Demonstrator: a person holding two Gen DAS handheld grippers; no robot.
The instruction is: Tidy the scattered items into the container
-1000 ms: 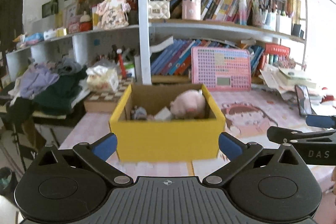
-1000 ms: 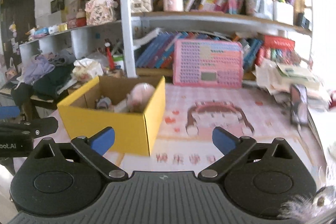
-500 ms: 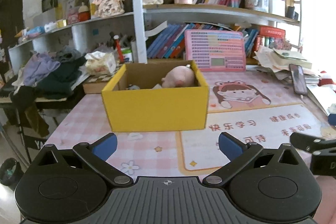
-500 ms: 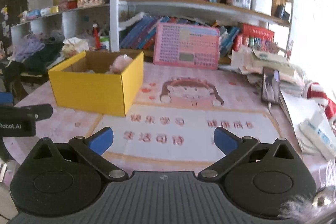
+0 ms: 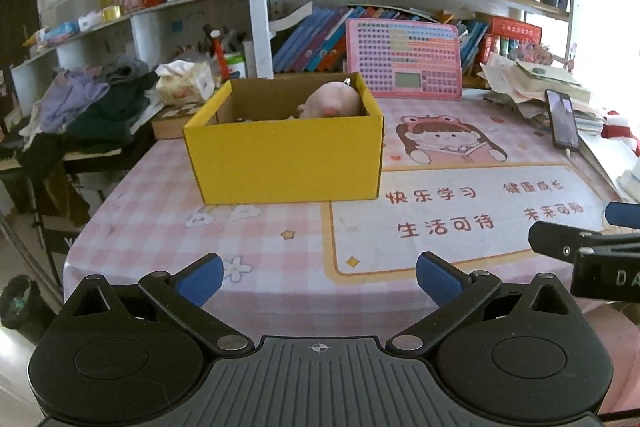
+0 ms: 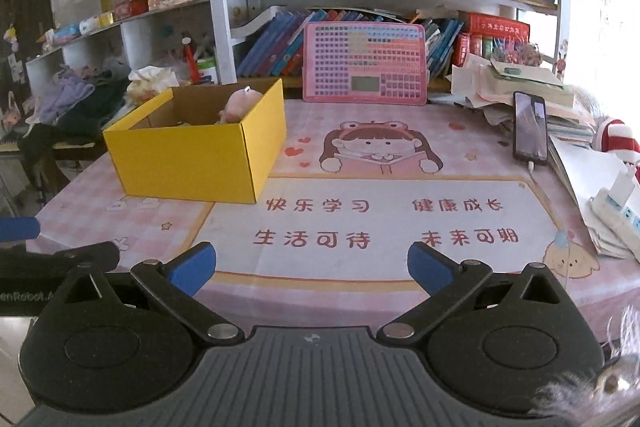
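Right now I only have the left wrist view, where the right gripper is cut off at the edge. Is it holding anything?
Observer: No. The right wrist view shows the right gripper open, with nothing between its fingers.
Reviewer: Anything lying to the right of the phone?
Observer: Yes, a white power strip lies on the papers at the table's right edge.
Reviewer: And the mat's near right corner?
Observer: That corner of the mat shows a printed bear in a party hat. Nothing lies on it.

Open yellow box (image 5: 286, 157) holding pink plush (image 5: 332, 101)
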